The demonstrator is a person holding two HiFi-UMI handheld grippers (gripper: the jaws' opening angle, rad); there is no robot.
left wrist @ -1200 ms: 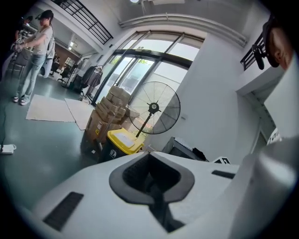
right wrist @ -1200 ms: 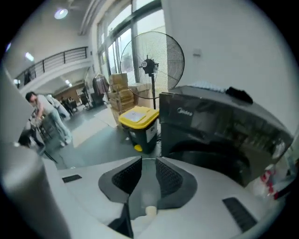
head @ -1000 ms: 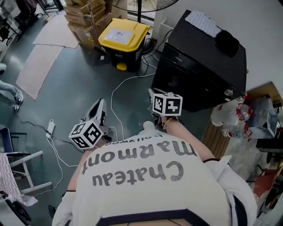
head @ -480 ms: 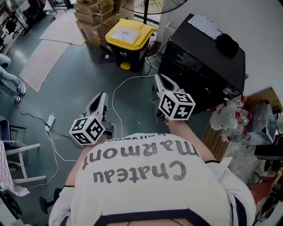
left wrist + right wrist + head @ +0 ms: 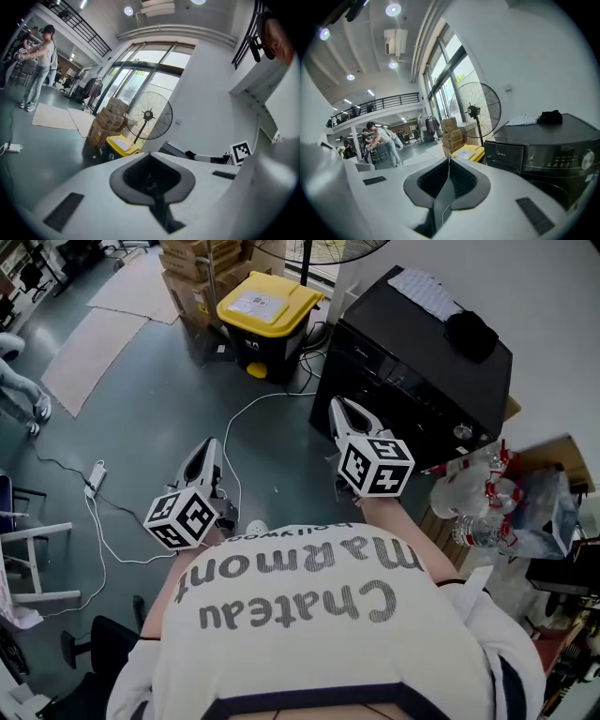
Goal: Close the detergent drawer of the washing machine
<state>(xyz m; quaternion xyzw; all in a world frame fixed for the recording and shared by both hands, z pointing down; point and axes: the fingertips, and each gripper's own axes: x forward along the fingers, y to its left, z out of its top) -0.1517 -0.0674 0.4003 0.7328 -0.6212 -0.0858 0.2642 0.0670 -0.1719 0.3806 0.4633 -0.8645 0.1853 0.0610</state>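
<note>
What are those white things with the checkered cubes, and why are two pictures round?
Someone wears a camera on the head that looks down: that gives the picture with the shirt. Each hand holds a pinching tool, the left gripper and the right gripper; the cubes belong to them. The round pictures come from small cameras riding on those tools. Both are shut and hold nothing. On the floor stand a black washer, a yellow-lidded bin and a fan.

At the upper right you have the washing machine (image 5: 412, 362), its dark shell smooth and faintly glossy, with a soft black cloth (image 5: 472, 334) on top. Top centre, the bin lid (image 5: 265, 304) is shiny yellow plastic beside matt brown cardboard boxes (image 5: 187, 292). Your floor (image 5: 141, 409) looks smooth, with a dull sheen.
</note>
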